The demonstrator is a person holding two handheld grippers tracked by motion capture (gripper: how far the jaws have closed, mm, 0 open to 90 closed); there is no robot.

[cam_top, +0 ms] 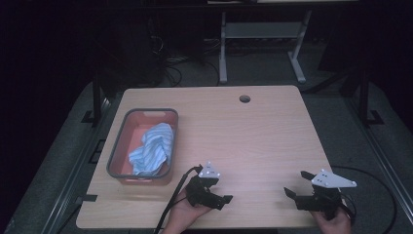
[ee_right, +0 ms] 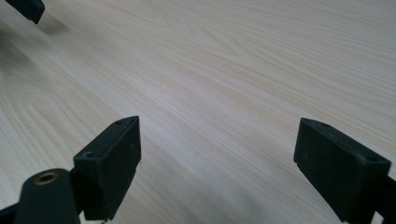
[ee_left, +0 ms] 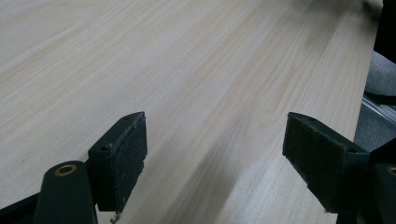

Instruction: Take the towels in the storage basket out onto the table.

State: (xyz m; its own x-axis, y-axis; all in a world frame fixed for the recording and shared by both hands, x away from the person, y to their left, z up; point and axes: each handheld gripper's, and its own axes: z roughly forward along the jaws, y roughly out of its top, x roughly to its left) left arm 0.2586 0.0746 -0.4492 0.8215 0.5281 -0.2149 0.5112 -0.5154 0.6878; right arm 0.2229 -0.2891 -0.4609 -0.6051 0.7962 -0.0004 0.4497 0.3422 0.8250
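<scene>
Wood table (cam_top: 253, 131) bare up front — both hand-held grippers, left (cam_top: 217, 194) & right (cam_top: 298, 186), jaws wide.

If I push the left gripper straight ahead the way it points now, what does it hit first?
Probably nothing but bare table. The left gripper, jaws open, looks across empty wood toward the table's right edge. The basket with the striped cloth sits off to its other side. Depth is hard to judge.

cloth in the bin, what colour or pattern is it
Light blue with white stripes; the cloth lies crumpled in the grey-rimmed red bin, best seen in the high view.
</scene>
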